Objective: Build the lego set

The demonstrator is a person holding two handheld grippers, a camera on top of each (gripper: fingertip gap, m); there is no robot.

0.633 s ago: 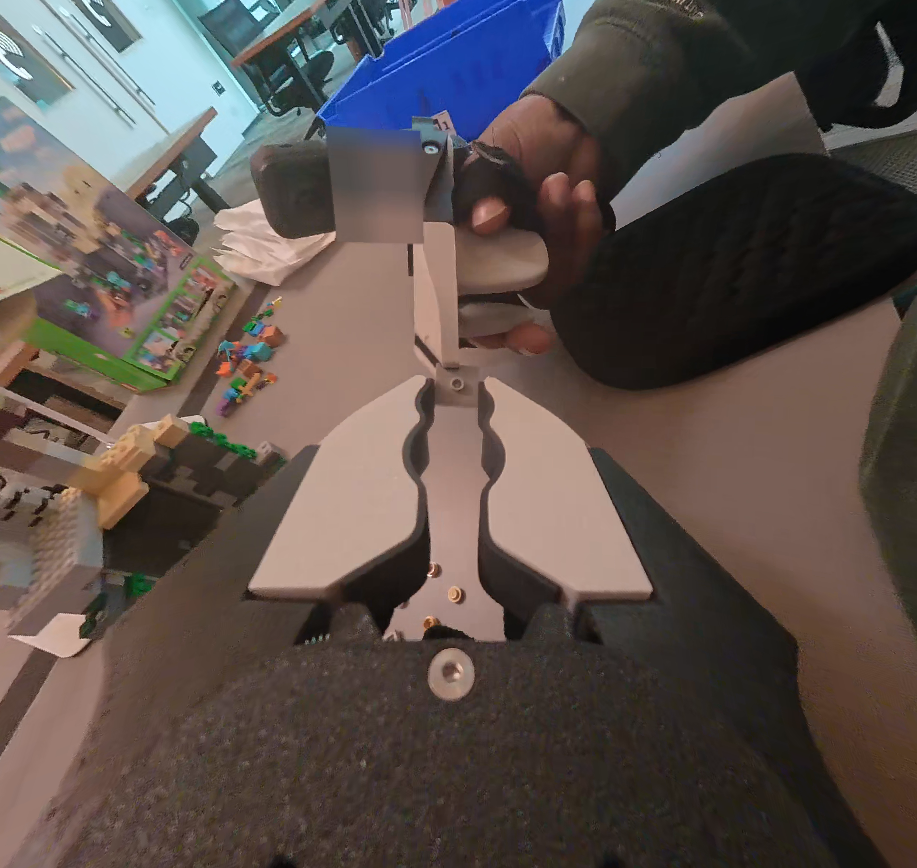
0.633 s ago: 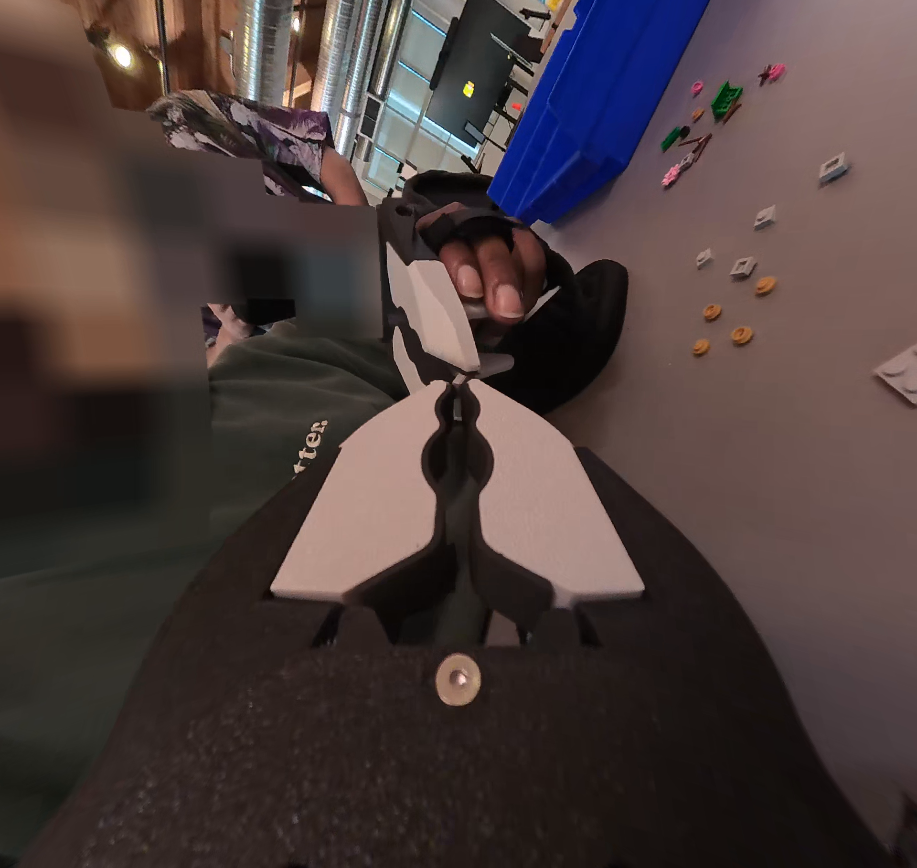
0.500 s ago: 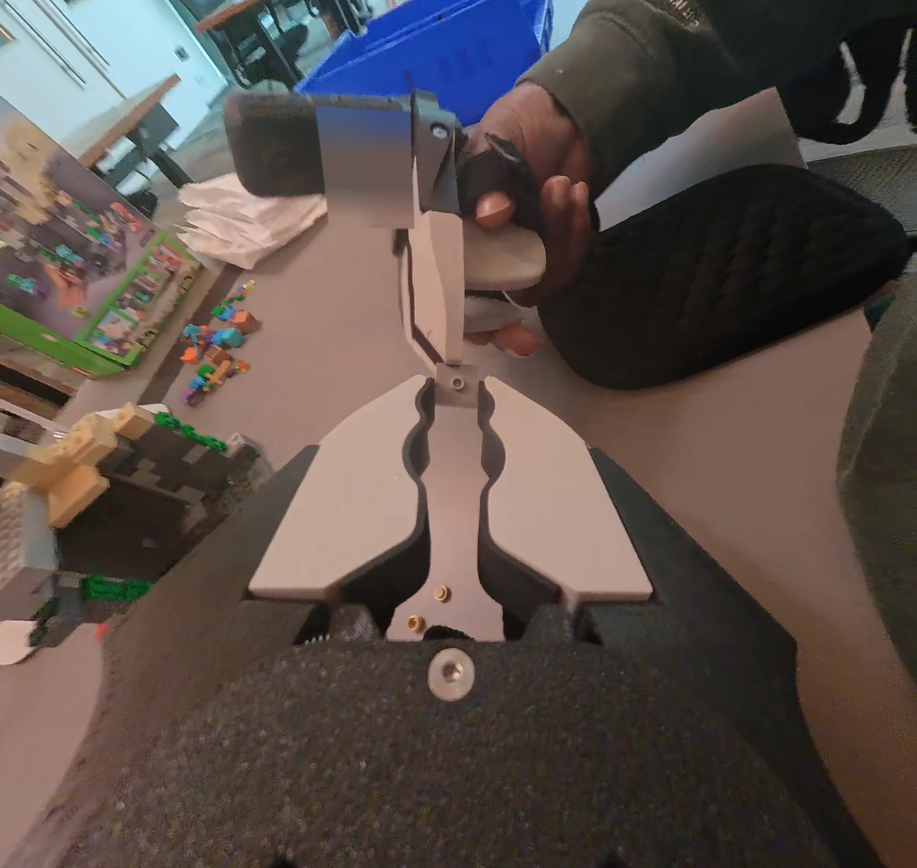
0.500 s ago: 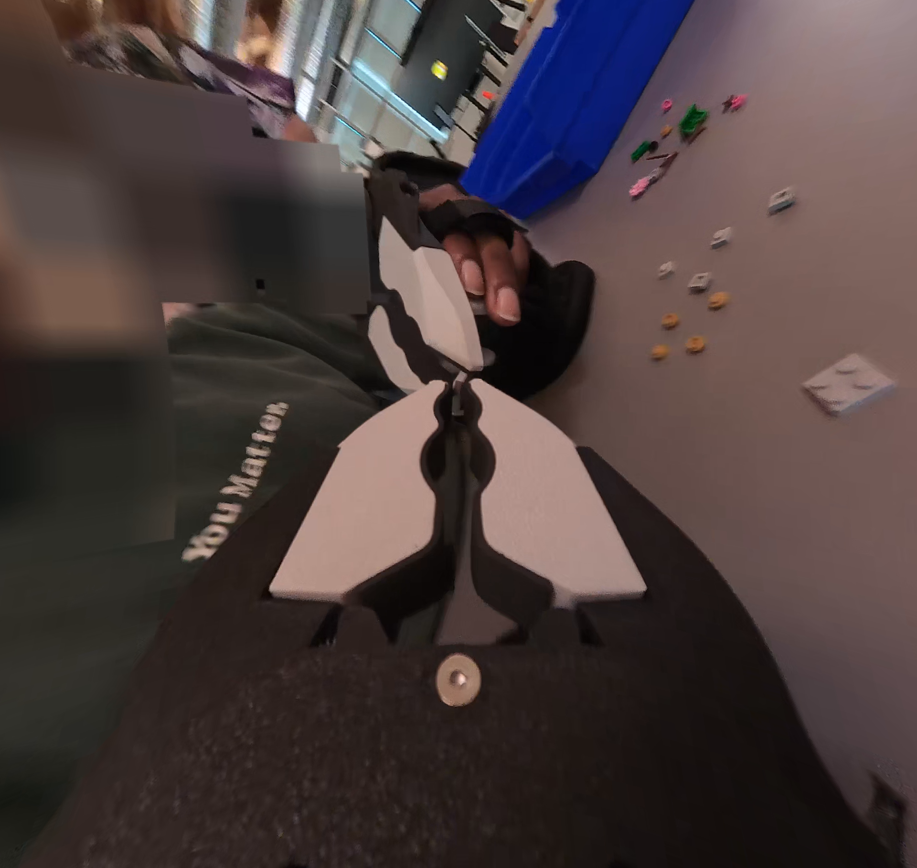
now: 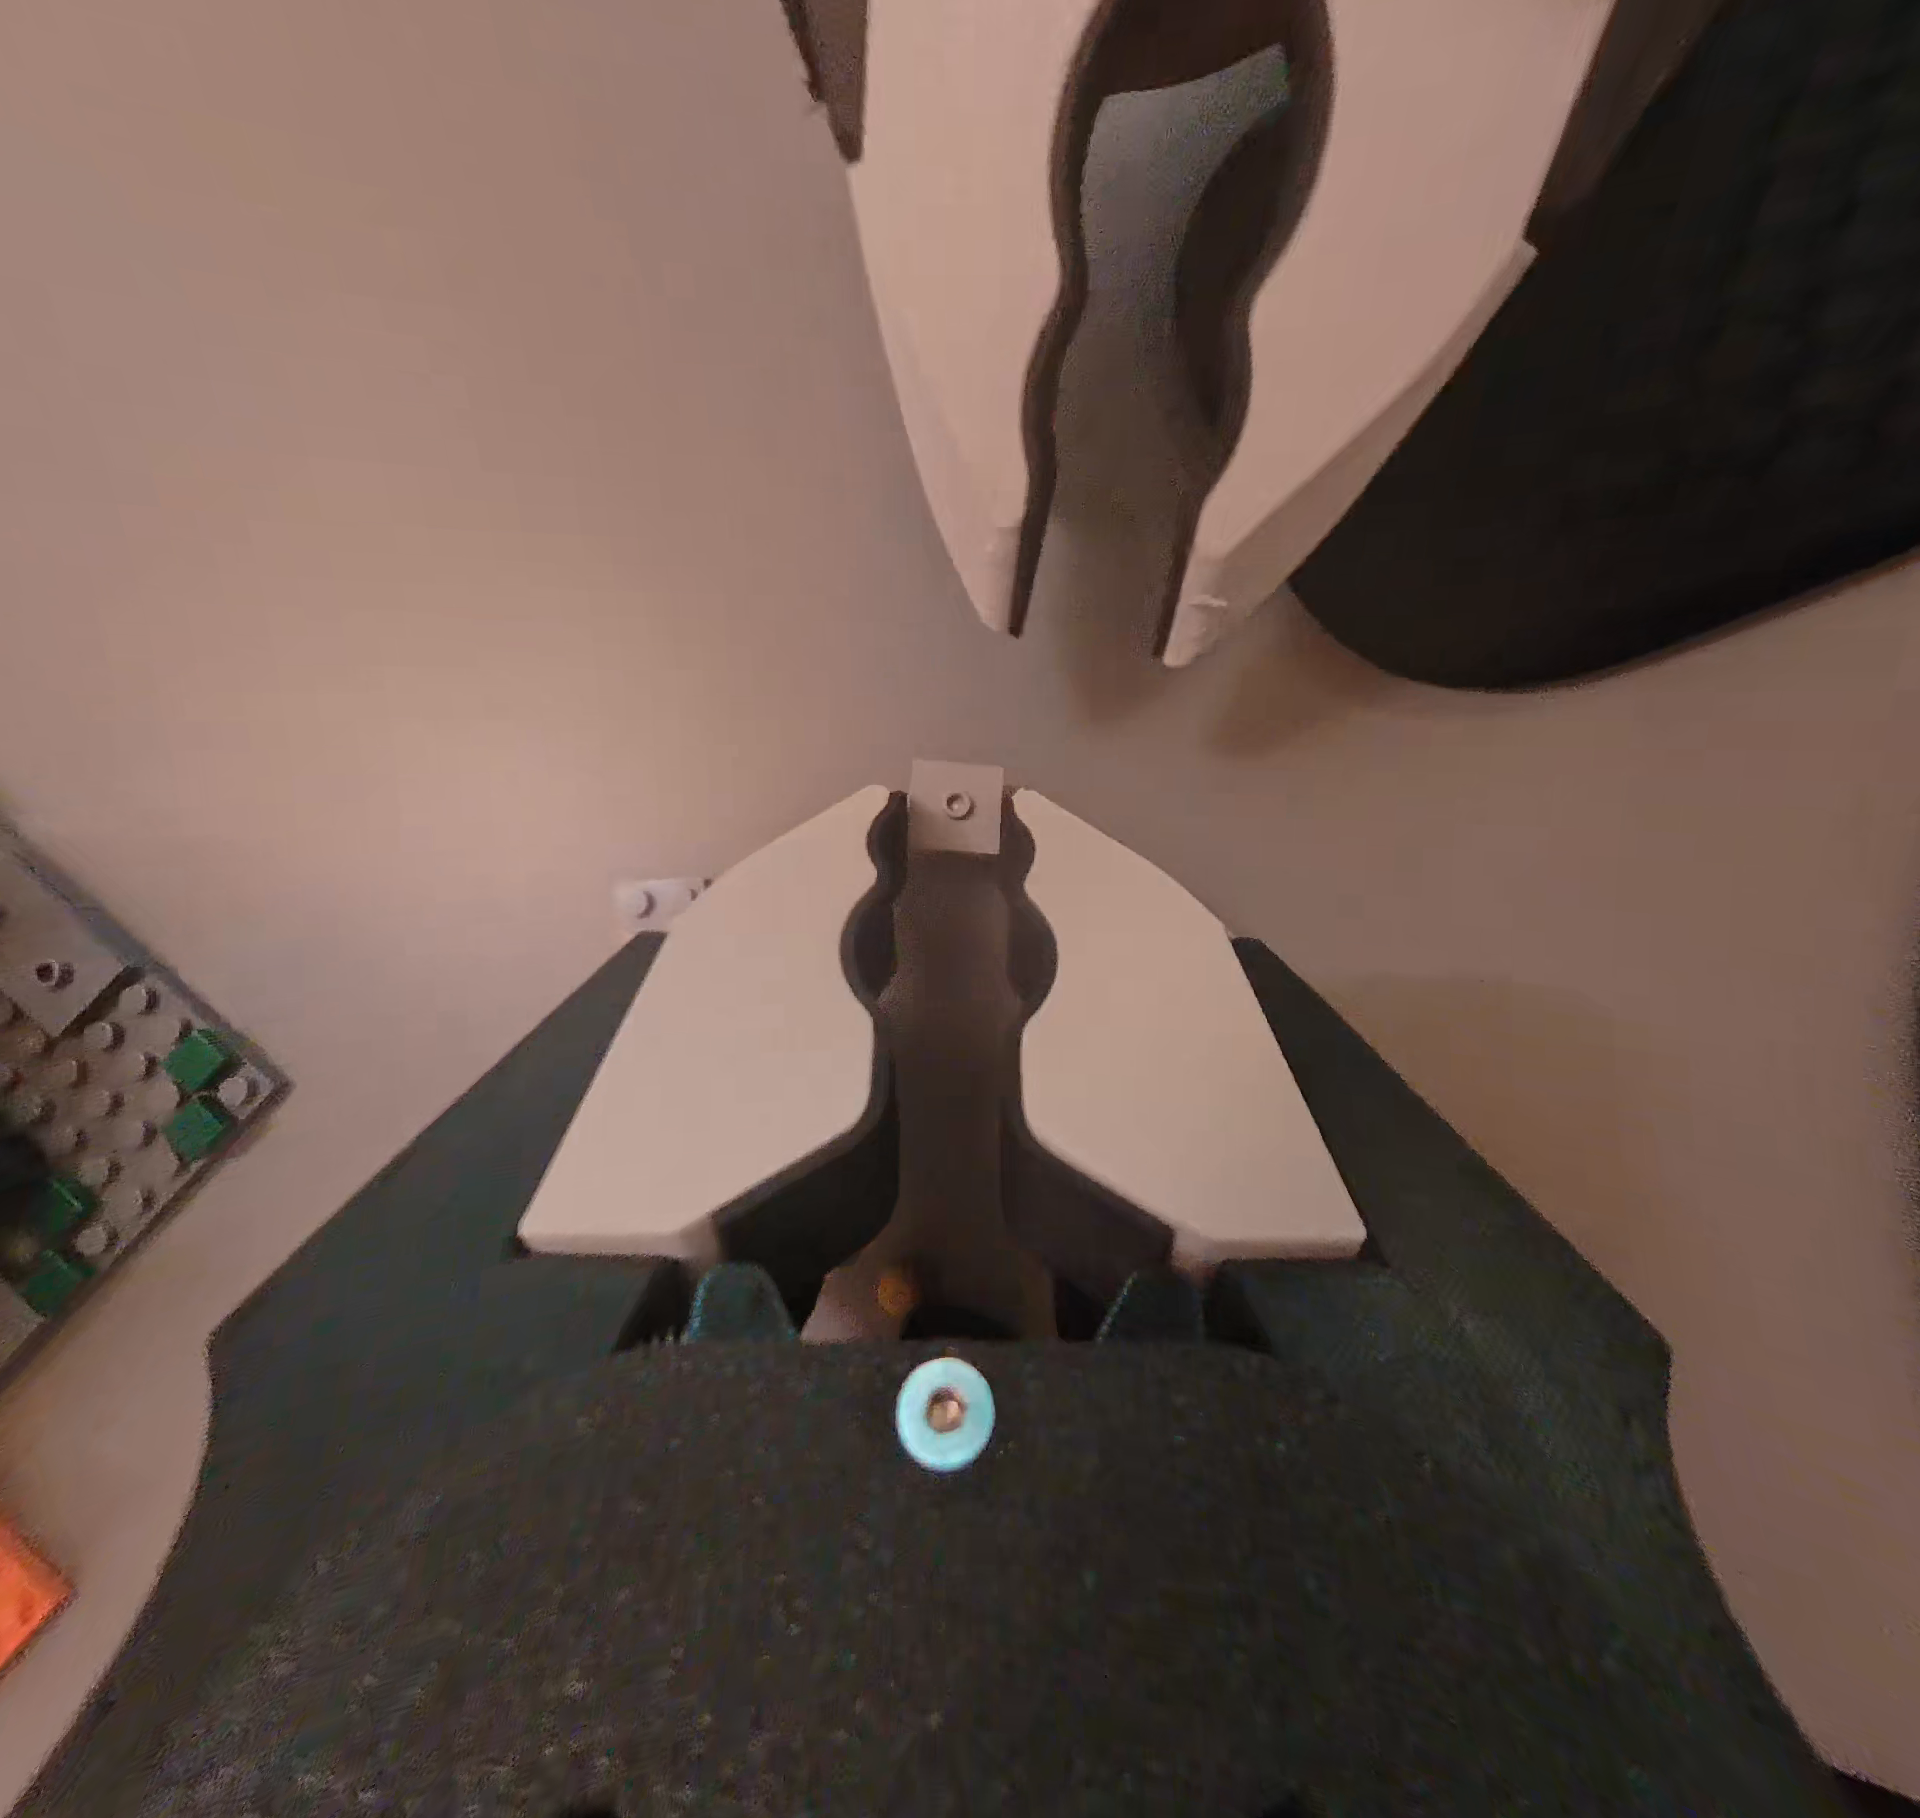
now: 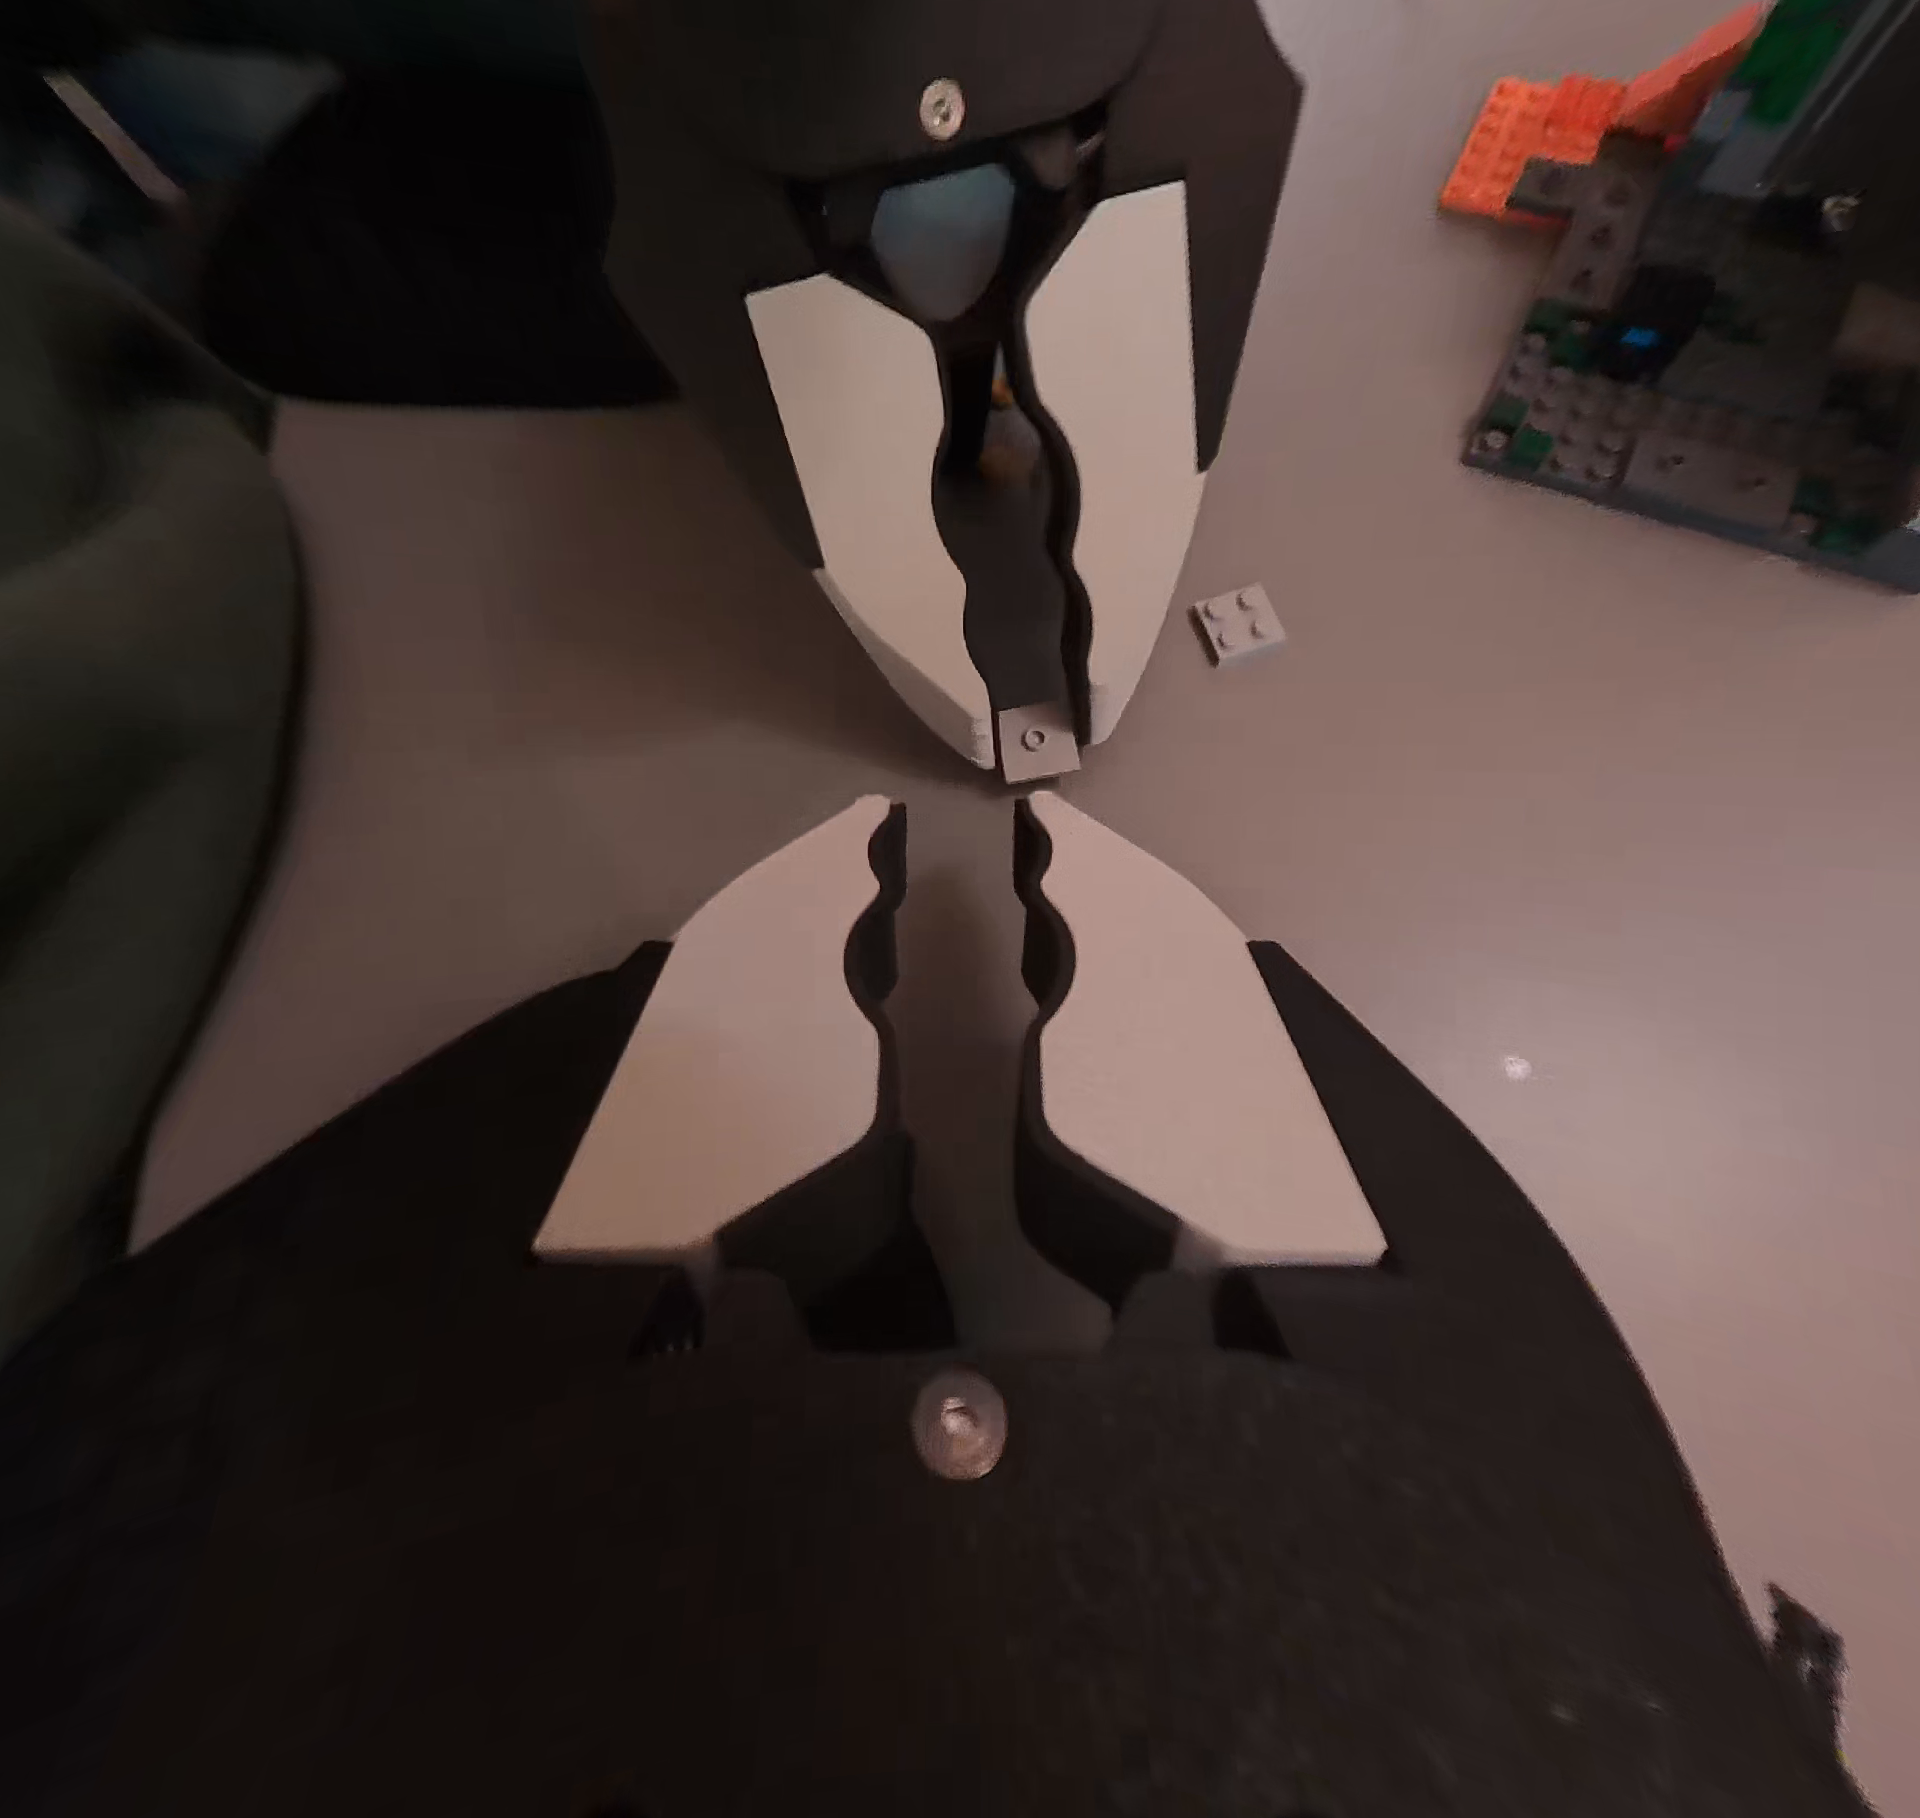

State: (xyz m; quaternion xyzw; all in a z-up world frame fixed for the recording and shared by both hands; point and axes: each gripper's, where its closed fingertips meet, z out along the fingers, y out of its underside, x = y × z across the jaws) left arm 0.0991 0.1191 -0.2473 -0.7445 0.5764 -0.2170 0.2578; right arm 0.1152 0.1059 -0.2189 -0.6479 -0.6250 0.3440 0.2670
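Pinching a small grey lego tile [image 5: 955, 805] right at its fingertips, the left gripper [image 5: 955, 794] sits dead centre of the left wrist view, jaws closed down narrow on the piece, which has a single stud facing the camera. Straight across from it, at the top of that frame, the right gripper [image 5: 1088, 638] points back with its jaws parted a bit and nothing between them. In the right wrist view that same right gripper [image 6: 954, 804] is mid frame, tips just short of the tile [image 6: 1034, 742] without touching. A loose grey 2x2 plate [image 6: 1238, 624] lies on the pale table [image 6: 1455, 885] just right of the left claw, and the half built lego model [image 6: 1683, 355], orange and green bits on a grey base, sits at the upper right
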